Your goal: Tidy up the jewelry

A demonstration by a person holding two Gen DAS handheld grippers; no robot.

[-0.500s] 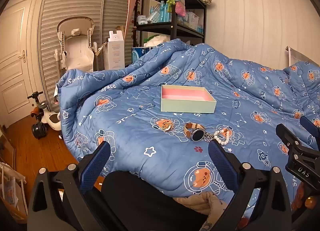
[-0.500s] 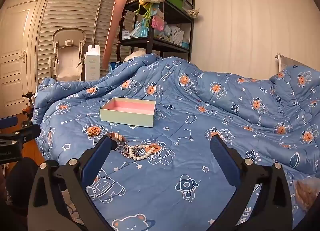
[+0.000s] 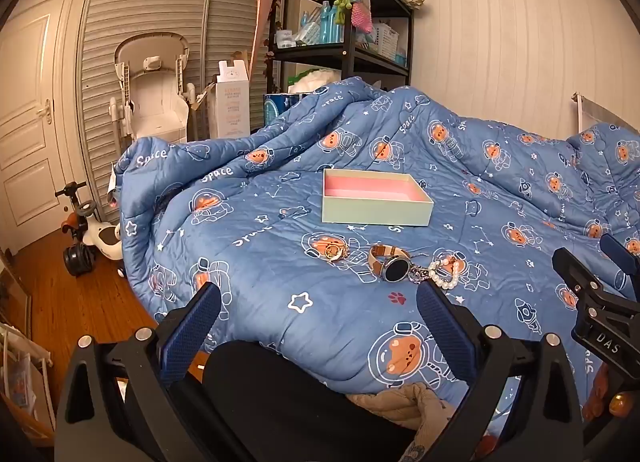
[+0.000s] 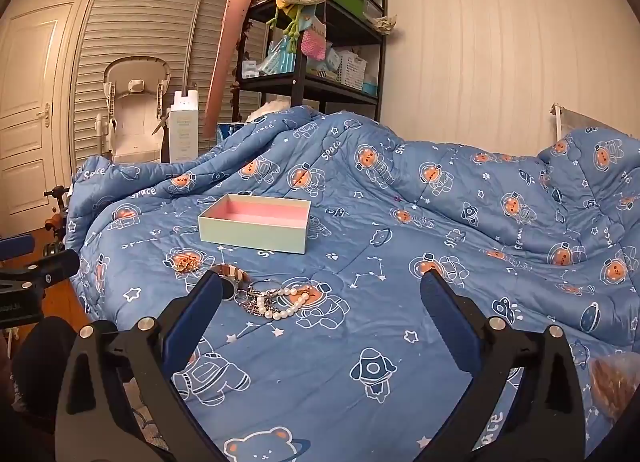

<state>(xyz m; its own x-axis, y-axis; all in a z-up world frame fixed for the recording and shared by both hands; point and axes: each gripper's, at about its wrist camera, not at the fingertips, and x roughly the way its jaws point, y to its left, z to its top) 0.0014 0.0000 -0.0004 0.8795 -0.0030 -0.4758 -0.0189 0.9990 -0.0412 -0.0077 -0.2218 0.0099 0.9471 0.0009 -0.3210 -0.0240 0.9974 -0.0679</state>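
While both claws (image 3: 318, 304) (image 4: 322, 294) gape empty, the mint box (image 3: 376, 212) shows only its bare pink lining.

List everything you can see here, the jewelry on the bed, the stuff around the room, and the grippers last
box: one, pale green outside, pink inside, open on the quilt
gold rings: small cluster, gold, on the quilt in front of the box
watch: one, rose-gold band and dark round face, right of the rings
pearl bracelet: one, white, tangled with a silver chain beside the watch
quilt: one, blue with space bears, over the bed
shelf unit: one, black, behind the bed
high chair: one, white, by the slatted doors
ride-on toy: one, white and black, on the wood floor
left gripper: one, black with blue pads, open, holding nothing
right gripper: one, same, open, holding nothing
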